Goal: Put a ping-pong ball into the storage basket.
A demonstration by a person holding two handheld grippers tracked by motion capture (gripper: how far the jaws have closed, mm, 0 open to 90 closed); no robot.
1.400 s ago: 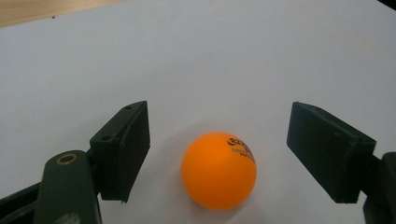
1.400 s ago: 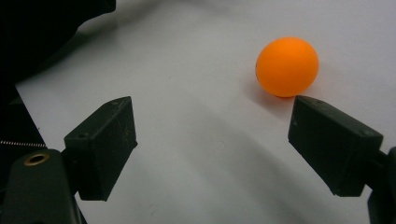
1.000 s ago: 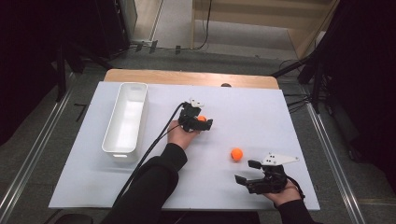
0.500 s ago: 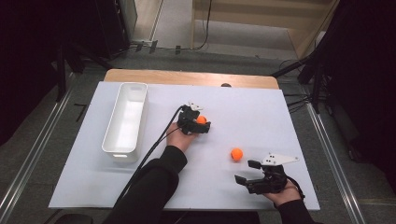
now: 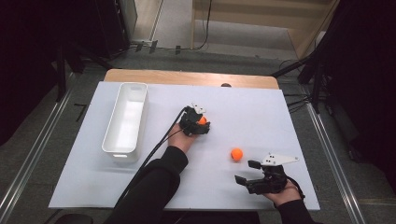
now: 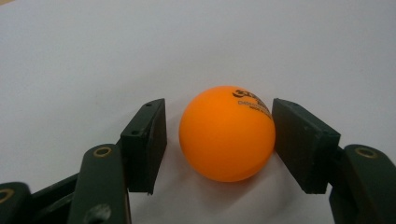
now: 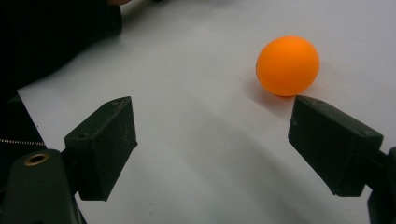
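White sheeting covers the worktop (image 5: 280,116), with grey floor and dark stands around it. Taking the long white tray (image 5: 125,119) at the sheet's left as the landmark: it stands empty, its long side running away from the person.

Just right of the tray, about level with its near half, sits the left claw (image 5: 201,124) with an orange ball (image 5: 202,120) between its jaws. Seen from the left gripper view, this ball (image 6: 227,133) rests on the sheet; the right-hand pad (image 6: 299,140) touches it or very nearly does, while the left-hand pad (image 6: 152,140) stands a sliver clear. The jaws have just been closing around the ball, but they do not yet pinch it, so I would call the claw open around it, roughly half shut.

Farther right of the tray, and nearer the person, lies a second orange ball (image 5: 236,154), free on the sheet. Beyond it, farthest from the tray, the right claw (image 5: 246,171) rests with its jaws wide apart and nothing in them; in the right gripper view that ball (image 7: 287,65) lies ahead of the pads, just past the right-hand one.

Both look like table-tennis balls: very light, hollow, smooth and hard, so likely to roll or squirt out under an off-centre squeeze, and to dent if crushed. The pads should meet the widest girth, squarely opposite, with gentle pressure.
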